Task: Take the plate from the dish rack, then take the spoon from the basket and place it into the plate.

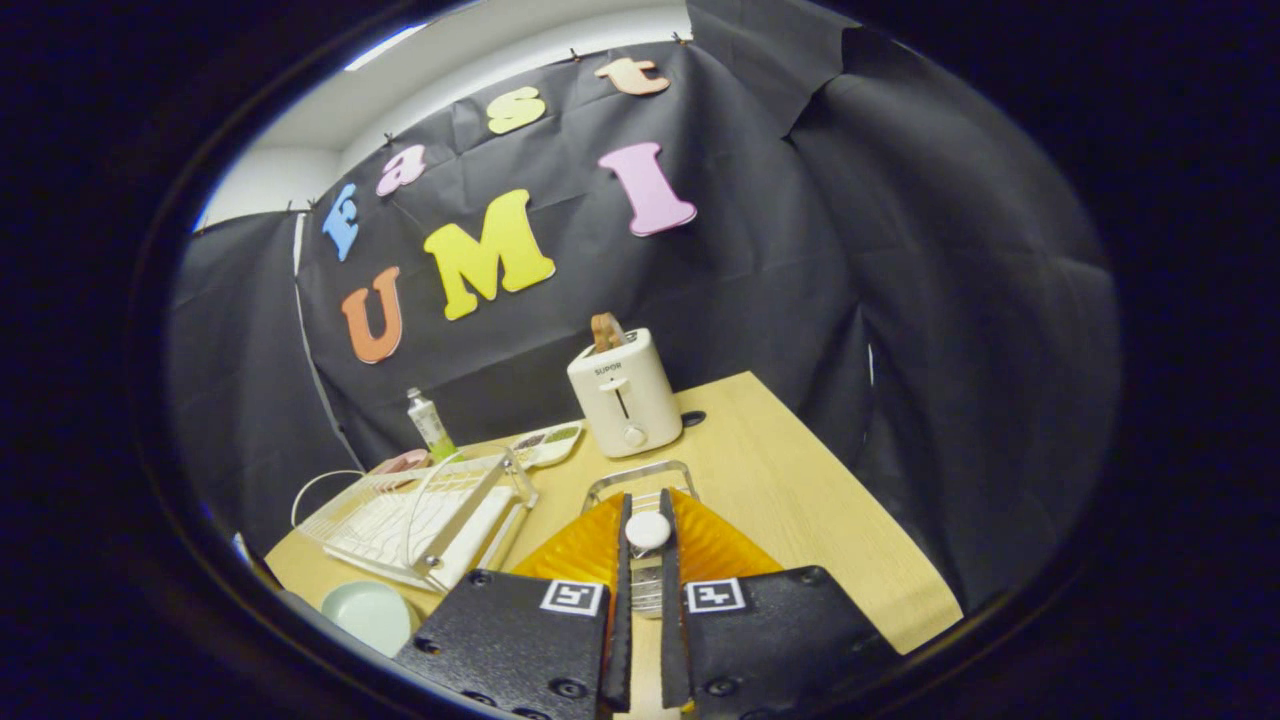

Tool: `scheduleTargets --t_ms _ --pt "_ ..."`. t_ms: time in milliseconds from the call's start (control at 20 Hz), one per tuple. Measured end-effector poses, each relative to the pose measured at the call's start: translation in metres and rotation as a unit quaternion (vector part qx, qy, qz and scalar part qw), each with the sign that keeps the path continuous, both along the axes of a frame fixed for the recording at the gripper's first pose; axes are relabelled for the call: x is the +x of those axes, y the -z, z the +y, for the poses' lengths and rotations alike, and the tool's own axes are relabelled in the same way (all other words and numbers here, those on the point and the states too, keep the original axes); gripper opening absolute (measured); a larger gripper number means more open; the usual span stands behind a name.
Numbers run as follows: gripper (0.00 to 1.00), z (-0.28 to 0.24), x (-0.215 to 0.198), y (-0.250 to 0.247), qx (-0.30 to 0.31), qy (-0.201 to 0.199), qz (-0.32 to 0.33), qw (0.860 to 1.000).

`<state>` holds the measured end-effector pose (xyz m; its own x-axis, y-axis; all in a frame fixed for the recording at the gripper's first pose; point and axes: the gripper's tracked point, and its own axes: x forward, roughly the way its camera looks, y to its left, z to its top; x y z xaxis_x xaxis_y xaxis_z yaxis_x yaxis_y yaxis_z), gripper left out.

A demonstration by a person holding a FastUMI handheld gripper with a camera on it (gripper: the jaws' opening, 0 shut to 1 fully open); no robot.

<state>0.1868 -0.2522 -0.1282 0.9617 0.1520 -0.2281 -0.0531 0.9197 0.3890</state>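
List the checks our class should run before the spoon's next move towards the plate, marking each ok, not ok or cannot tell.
1. Plate out of the dish rack and lying flat on the table: ok.
2. Tool closed on the spoon, both fingers pressing its white round end: ok.
3. Spoon lifted clear of the wire basket: cannot tell; its lower part is hidden between the fingers.
4. Plate empty and ready to receive the spoon: ok.
5. Plate lined up ahead of the fingers: not ok; it lies off to their left, beside the rack's near edge.
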Motion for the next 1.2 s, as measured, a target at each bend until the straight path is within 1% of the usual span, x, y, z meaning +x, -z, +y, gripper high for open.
scheduleTargets --t_ms 150,300,400,500,550,650,750,950,1050,1200 --pt "0.12 -0.004 -0.006 -0.015 -0.013 0.010 -0.003 1.000" --pt "0.12 -0.015 -0.020 -0.049 -0.023 0.038 -0.028 0.999" --pt "0.12 -0.017 -0.039 -0.075 -0.032 0.051 -0.047 0.997" --pt "0.12 -0.005 -0.060 -0.097 -0.043 0.046 -0.061 0.996" --pt "0.12 0.006 -0.072 -0.108 -0.050 0.038 -0.067 0.996" --pt "0.12 0.039 -0.097 -0.126 -0.061 0.004 -0.076 0.995" --pt "0.12 0.082 -0.112 -0.139 -0.071 -0.045 -0.077 0.993" --pt "0.12 0.157 -0.139 -0.147 -0.101 -0.133 -0.079 0.983" --pt "0.12 0.193 -0.148 -0.139 -0.107 -0.179 -0.068 0.976" --pt "0.12 0.242 -0.154 -0.113 -0.099 -0.251 -0.021 0.963"
